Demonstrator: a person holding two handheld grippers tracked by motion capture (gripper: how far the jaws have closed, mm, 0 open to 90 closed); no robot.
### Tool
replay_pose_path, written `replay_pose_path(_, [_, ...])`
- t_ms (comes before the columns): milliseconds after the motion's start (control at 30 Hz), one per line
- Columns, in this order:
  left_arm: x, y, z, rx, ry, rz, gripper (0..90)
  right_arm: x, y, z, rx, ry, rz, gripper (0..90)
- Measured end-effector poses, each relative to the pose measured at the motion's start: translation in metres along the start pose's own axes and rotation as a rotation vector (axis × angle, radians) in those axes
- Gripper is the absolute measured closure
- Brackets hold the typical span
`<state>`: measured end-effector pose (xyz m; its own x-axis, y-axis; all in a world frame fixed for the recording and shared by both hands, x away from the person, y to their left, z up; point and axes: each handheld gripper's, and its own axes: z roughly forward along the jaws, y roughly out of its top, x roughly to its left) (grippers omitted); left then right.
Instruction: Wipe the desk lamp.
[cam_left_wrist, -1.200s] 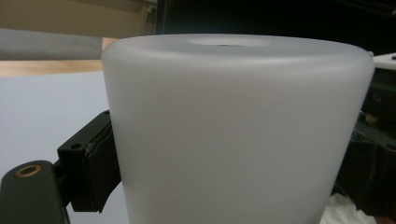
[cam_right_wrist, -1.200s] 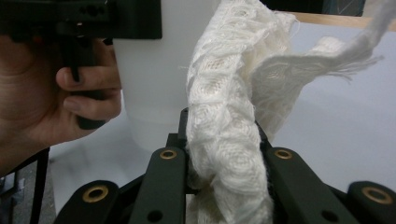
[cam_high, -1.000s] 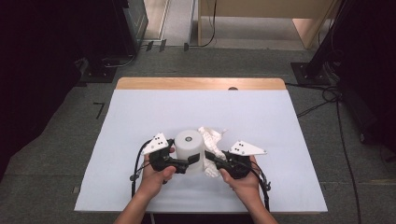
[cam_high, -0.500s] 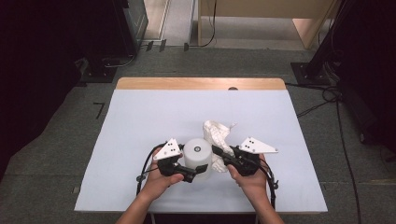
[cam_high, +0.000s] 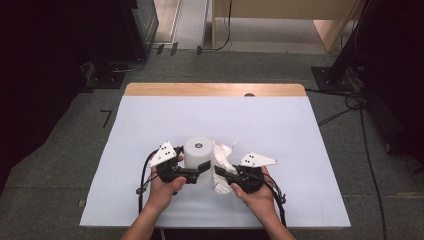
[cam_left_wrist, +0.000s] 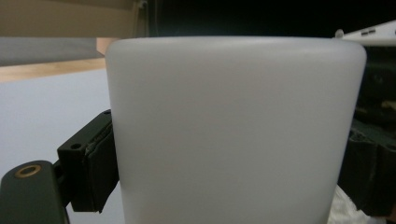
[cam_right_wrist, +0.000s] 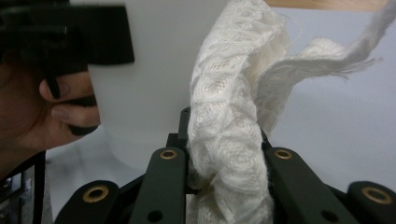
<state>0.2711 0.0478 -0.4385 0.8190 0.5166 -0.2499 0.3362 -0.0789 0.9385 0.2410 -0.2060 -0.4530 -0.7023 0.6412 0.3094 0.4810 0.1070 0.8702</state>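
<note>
A white cylindrical container (cam_high: 198, 153) stands upright on the white table cover (cam_high: 150, 125), near the front middle. My left gripper (cam_high: 199, 171) is shut on its sides; the container's smooth wall (cam_left_wrist: 233, 130) sits between the two black pads (cam_left_wrist: 95, 175). To the container's right, my right gripper (cam_high: 220, 176) is shut on a crumpled white knitted cloth (cam_high: 223, 159). The cloth (cam_right_wrist: 229, 126) rises between the jaws and rests against the container (cam_right_wrist: 154, 79), one frayed end trailing off to the right. The left gripper (cam_right_wrist: 60, 42) and a hand appear at the left of the right gripper view.
A wooden strip (cam_high: 215, 90) borders the table's far edge. Grey carpet surrounds the table, with cables (cam_high: 360, 130) on the right and dark stands at the back left. The white cover stretches bare on the far half and both sides.
Both hands, the container and the cloth have shifted a little toward the front of the table. The cloth has drawn in closer against the container's right side.
</note>
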Motion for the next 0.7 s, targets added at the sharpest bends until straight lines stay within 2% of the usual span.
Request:
replay_pose_path(133, [-0.010,-0.004,0.010,0.061,-0.074,0.045,8.4,-0.006,0.004,-0.009,-0.034,-0.042,0.018,76.4])
replay_pose_path(200, [-0.014,-0.006,0.014,0.077,-0.078,0.064,8.4,-0.011,0.007,-0.017,-0.070,-0.035,0.037,76.4])
replay_pose_path(300, [-0.016,-0.009,0.018,0.108,-0.074,0.082,8.4,-0.012,0.014,-0.028,-0.119,-0.034,0.036,76.3])
replay_pose_path(400, [-0.016,-0.011,0.020,0.121,-0.050,0.090,8.5,-0.012,0.019,-0.037,-0.160,-0.020,0.034,76.3])
replay_pose_path(467, [-0.014,-0.012,0.022,0.123,-0.015,0.088,8.4,-0.012,0.021,-0.040,-0.172,-0.022,0.033,76.3])
replay_pose_path(567, [-0.009,-0.015,0.022,0.131,0.047,0.099,8.4,-0.016,0.020,-0.041,-0.169,-0.031,0.035,76.2])
replay_pose_path(700, [-0.002,-0.021,0.024,0.153,0.100,0.106,8.4,-0.023,0.016,-0.037,-0.136,-0.064,0.054,76.2])
